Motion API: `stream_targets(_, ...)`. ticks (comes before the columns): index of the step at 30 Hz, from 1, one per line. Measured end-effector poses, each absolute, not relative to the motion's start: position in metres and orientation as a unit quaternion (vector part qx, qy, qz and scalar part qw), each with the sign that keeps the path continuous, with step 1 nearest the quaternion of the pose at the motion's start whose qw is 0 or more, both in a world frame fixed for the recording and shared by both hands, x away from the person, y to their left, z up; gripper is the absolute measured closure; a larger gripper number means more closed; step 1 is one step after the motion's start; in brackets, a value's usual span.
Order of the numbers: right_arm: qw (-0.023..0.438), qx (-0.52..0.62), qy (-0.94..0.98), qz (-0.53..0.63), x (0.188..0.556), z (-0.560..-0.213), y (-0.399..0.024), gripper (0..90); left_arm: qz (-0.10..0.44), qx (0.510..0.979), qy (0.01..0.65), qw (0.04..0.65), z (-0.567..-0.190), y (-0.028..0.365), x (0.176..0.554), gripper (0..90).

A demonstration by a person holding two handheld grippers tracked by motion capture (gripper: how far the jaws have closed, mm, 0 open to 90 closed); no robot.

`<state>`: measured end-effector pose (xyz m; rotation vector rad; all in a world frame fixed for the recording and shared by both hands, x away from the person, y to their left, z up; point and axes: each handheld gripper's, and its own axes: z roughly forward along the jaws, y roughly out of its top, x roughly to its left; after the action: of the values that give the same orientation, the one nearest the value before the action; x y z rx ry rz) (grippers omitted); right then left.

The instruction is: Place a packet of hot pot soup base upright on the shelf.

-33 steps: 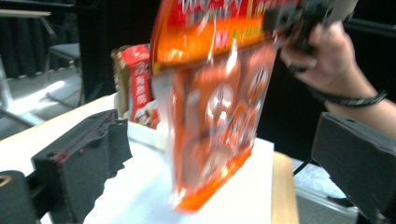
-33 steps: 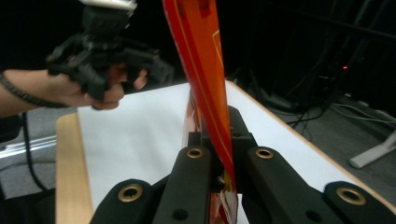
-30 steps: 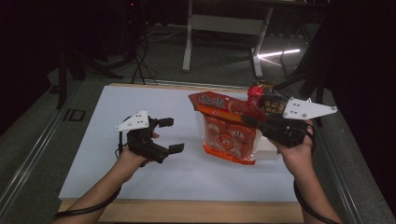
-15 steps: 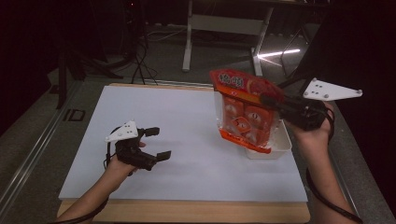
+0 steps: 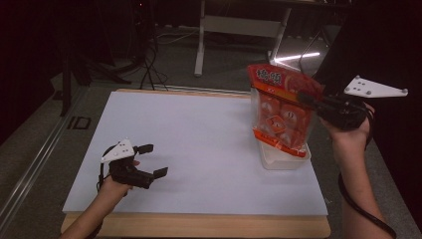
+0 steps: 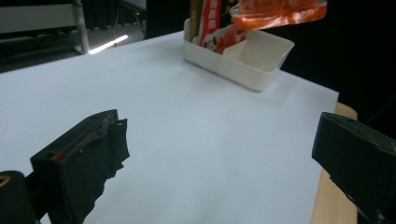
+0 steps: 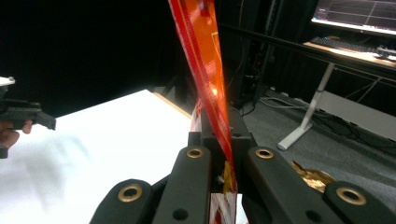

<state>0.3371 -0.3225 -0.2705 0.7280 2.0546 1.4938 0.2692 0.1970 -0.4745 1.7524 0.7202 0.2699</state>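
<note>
Snack bag (image 5: 283,112), red and orange with clear windows, held off the table at far right, directly above white bin (image 5: 282,158). Pinched at upper right edge by right gripper (image 5: 309,101), jaws closed together on the sealed film, as confirmed in right gripper view, where bag seam (image 7: 211,93) runs up between the two black fingers (image 7: 194,179). Edge grip likely chosen so that the pouch hangs flat and roughly upright, narrow enough to drop into the bin lengthwise. Lower hem of bag at about rim level of bin in high view; whether touching the rim cannot be told. Bin placed near right edge of white sheet (image 5: 199,149), within short reach of the right hand. Seen in left gripper view, bin (image 6: 243,58) already loaded with other packets at its far end, near compartment bare, bag hem (image 6: 280,11) hanging above. Left gripper (image 5: 149,160) parked low at near left of sheet, jaws spread apart, nothing between them, well apart from bin, presumably kept out of the lowering path. Probable step in hand: lowering bag into bin.
</note>
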Motion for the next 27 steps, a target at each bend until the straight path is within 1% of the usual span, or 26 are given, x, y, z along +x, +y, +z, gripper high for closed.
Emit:
stream_targets(5,0.244,0.283,0.752,0.543,0.343,-0.279,-0.333,90.0,0.109,0.752,0.299,0.577,-0.485,0.196,0.267,2.1)
stream_targets(10,0.239,0.297,0.753,0.537,0.350,-0.290,-0.341,90.0,0.112,0.745,0.286,0.592,-0.491,0.193,0.265,2.1)
stream_targets(27,0.215,0.328,0.757,0.522,0.377,-0.331,-0.352,90.0,0.106,0.737,0.293,0.600,-0.498,0.195,0.266,2.2)
